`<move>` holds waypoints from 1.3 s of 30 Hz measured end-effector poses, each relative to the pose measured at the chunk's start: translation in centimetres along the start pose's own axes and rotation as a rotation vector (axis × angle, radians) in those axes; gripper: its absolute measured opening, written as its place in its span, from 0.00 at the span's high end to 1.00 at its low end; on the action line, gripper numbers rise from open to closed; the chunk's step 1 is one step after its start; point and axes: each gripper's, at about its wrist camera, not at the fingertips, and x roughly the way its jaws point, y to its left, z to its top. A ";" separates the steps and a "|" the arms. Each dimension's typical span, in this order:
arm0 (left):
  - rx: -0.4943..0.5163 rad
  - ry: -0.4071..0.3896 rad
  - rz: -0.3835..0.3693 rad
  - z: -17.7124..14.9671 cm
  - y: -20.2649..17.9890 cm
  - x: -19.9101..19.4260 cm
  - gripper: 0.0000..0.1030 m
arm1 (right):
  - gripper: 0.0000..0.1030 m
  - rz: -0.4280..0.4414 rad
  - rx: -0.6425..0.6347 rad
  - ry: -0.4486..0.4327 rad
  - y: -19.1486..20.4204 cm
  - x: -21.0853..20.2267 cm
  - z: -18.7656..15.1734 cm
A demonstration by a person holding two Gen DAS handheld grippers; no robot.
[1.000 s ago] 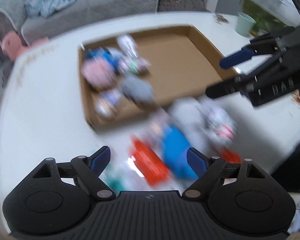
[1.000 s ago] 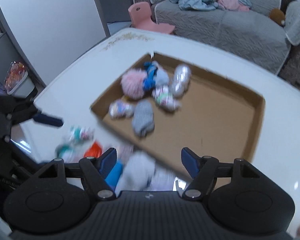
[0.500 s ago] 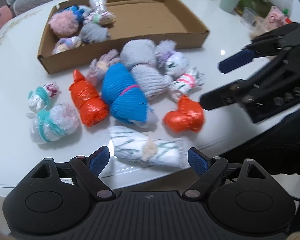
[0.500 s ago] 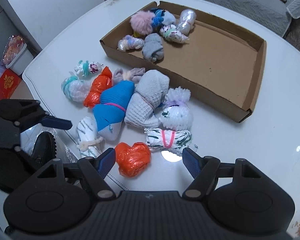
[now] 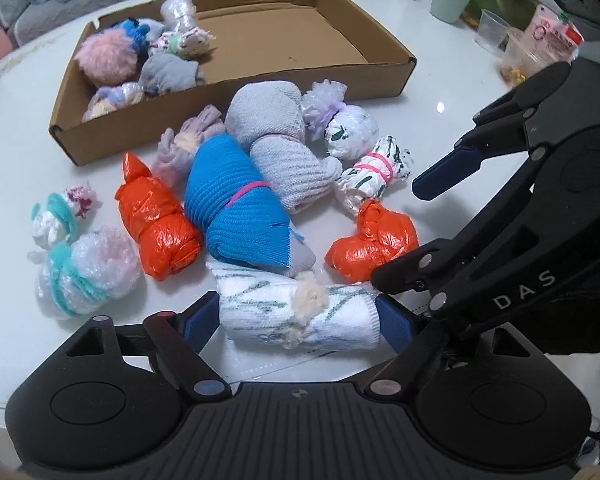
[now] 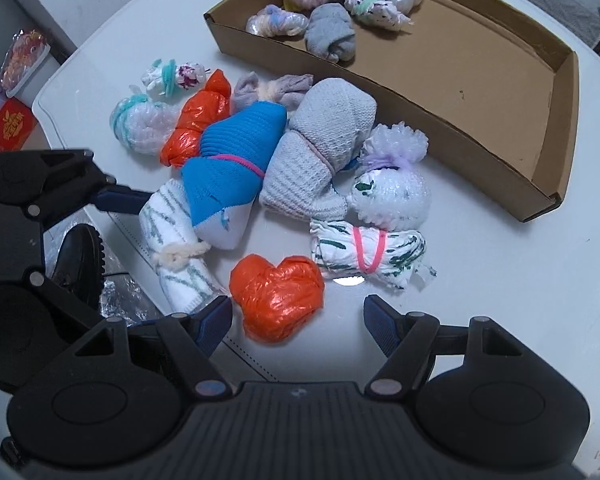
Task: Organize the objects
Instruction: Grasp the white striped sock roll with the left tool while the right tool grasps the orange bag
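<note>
White towel roll (image 5: 298,309) lies crosswise between our left hand-held gripper (image 5: 298,320) fingers, unclenched | right hand-held gripper (image 6: 298,320) released, flanking orange bundle (image 6: 278,298)

Your left gripper (image 5: 298,318) is straddling the white roll with green streaks (image 5: 296,310) at bottom centre, jaws spread around its two ends. Your right gripper (image 5: 404,236) is reaching in from the right edge, fingers parted beside the orange bag (image 5: 374,242).
</note>
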 end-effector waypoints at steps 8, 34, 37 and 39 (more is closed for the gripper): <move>0.005 0.008 -0.014 -0.1 0.0 -0.5 0.21 | 0.34 0.021 0.038 -0.006 -0.6 -0.3 0.0; 0.020 0.035 0.038 -0.2 0.2 -1.2 0.21 | 0.61 0.012 -0.041 0.040 0.2 1.4 -0.3; 0.022 0.040 0.033 -0.1 0.1 -1.3 0.21 | 0.61 0.015 -0.048 0.046 0.0 1.1 -0.6; 0.024 0.039 0.027 -0.1 0.0 -1.5 0.21 | 0.61 0.017 -0.058 0.044 -0.1 0.7 -0.9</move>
